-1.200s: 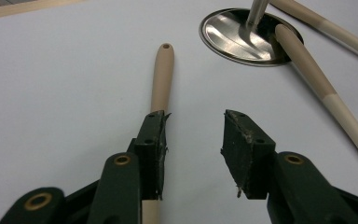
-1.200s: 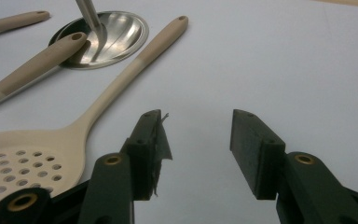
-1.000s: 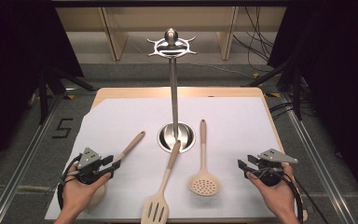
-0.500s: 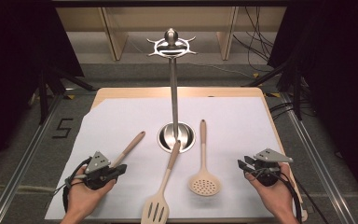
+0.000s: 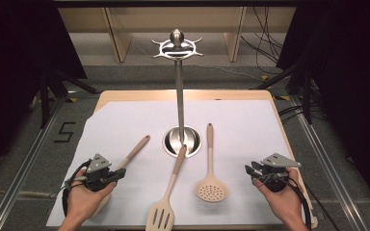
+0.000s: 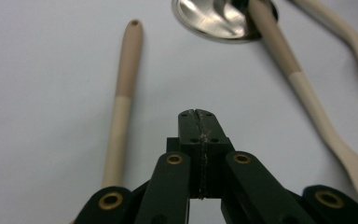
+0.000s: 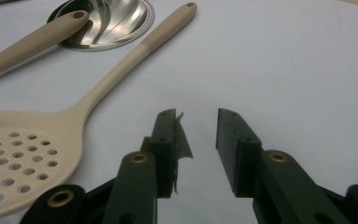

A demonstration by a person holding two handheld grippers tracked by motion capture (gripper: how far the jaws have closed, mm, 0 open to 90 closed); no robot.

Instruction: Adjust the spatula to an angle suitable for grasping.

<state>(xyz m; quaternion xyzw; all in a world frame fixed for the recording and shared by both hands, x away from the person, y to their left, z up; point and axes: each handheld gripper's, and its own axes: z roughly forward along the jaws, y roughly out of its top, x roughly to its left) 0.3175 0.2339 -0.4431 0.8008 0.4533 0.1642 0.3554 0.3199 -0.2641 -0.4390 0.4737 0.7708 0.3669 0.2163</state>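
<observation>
A steel utensil stand [image 5: 178,96] rises from a round base [image 5: 181,141] at the middle of the white sheet [image 5: 250,125]. Three beige utensils lie in front of it. One handle [image 5: 134,151] lies at the left, its head hidden under my left hand. A slotted spatula [image 5: 161,216] rests its handle on the base, and a perforated skimmer [image 5: 212,190] lies to its right. My left gripper [image 5: 119,174] is shut and empty; in the left gripper view its tips [image 6: 198,114] sit just right of that handle [image 6: 121,102]. My right gripper [image 5: 248,169] [image 7: 198,116] is open beside the skimmer [image 7: 28,154].
The sheet covers a wooden tabletop [image 5: 183,95]. Black stands and cables [image 5: 294,110] flank the table on the floor. A "5" mark [image 5: 63,132] is on the floor at the left. Bare sheet lies between the skimmer and my right gripper.
My left hand and gripper have shifted slightly to the right, towards the left utensil's handle. The right gripper and the utensils have stayed put.
</observation>
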